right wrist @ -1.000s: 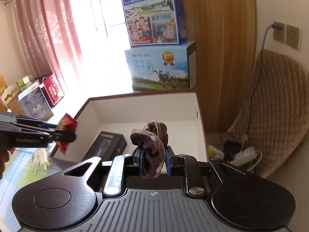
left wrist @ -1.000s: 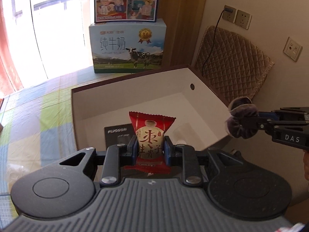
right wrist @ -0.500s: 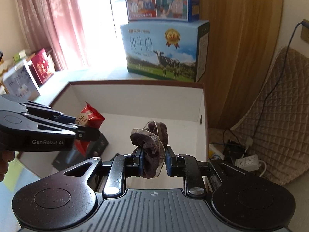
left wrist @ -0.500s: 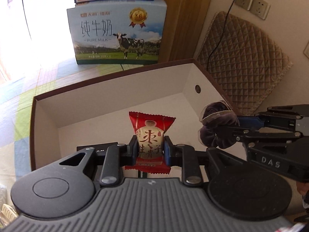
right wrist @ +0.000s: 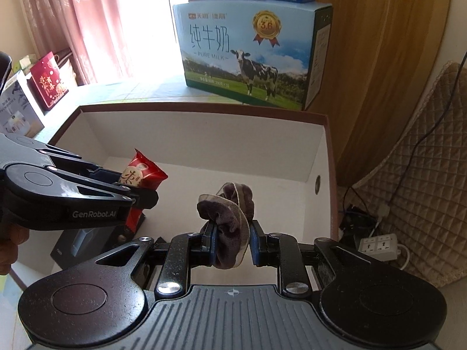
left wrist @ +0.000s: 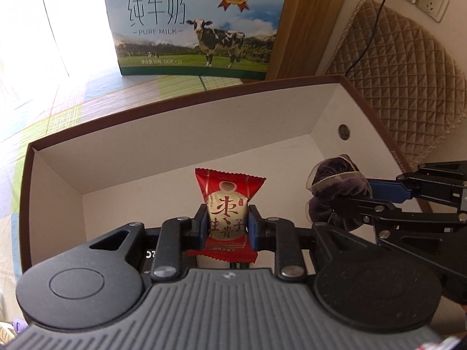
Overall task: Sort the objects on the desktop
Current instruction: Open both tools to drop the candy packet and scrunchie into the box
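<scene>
1. A red snack packet (left wrist: 229,204) is held clamped upright in the left gripper (left wrist: 228,227), and a dark purple velvet scrunchie (right wrist: 230,221) is pinched in the right gripper (right wrist: 232,240); both are poised over the open white-lined box (left wrist: 175,134).
2. Compared with a second ago, both grippers have been carried forward from the box's near edge to above its interior, so release into the box is judged to be the next step.
3. A black carton (right wrist: 76,243) lying at the near left of the box floor is shown clearly only in the right wrist view; in the left it is mostly hidden behind the gripper.
4. A "Pure Milk" carton (left wrist: 198,23) is seen beyond the box's far wall, and a power strip (right wrist: 379,245) on the floor to the right appears only in the right view.
</scene>
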`<state>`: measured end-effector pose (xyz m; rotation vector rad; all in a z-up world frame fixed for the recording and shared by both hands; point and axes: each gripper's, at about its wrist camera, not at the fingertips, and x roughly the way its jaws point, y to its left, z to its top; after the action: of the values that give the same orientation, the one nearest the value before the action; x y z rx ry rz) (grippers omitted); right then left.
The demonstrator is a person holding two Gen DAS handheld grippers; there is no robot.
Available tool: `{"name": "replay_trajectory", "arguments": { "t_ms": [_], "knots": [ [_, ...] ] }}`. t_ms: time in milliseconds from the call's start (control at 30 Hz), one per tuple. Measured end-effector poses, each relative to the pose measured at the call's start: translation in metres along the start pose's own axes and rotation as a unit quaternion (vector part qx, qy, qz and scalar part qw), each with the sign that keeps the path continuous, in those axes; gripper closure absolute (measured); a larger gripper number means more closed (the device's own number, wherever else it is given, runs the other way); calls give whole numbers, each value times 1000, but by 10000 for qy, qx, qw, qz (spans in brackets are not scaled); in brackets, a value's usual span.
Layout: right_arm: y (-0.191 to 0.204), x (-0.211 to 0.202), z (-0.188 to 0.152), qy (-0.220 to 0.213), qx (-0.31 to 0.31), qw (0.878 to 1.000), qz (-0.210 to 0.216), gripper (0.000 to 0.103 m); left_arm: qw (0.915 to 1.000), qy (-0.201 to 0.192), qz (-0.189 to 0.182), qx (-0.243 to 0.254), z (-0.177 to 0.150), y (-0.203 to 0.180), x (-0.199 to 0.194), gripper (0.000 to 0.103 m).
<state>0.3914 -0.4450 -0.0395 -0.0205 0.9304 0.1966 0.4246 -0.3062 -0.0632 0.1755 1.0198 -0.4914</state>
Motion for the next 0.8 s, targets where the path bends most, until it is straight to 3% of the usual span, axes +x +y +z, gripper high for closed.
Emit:
{"name": "replay_trajectory", "arguments": {
  "t_ms": [167, 300, 533, 633, 700, 767, 800],
  "knots": [
    [-1, 9, 4, 66, 36, 10000, 43, 84, 10000, 51, -21, -23, 3, 3, 9, 79],
    [-3, 13, 5, 95, 82, 9999, 76, 84, 10000, 15, -27, -77, 3, 7, 9, 50],
    [-1, 18, 8, 58, 123, 9998, 156, 84, 10000, -41, 78, -36, 4, 12, 6, 37],
    [3, 19, 9, -68, 62, 9998, 183, 82, 9999, -38, 84, -75, 3, 16, 4, 36],
    [5, 18, 9, -125, 23, 9997, 193, 65, 9999, -43, 133, -86, 2, 18, 2, 34],
    [6, 15, 8, -224, 10, 9997, 116, 41, 9996, -65, 262, -81, 1, 21, -1, 32],
    [6, 13, 7, -290, 5, 9995, 123, 40, 9995, -65, 292, -65, 0, 23, -2, 28]
  ]
}}
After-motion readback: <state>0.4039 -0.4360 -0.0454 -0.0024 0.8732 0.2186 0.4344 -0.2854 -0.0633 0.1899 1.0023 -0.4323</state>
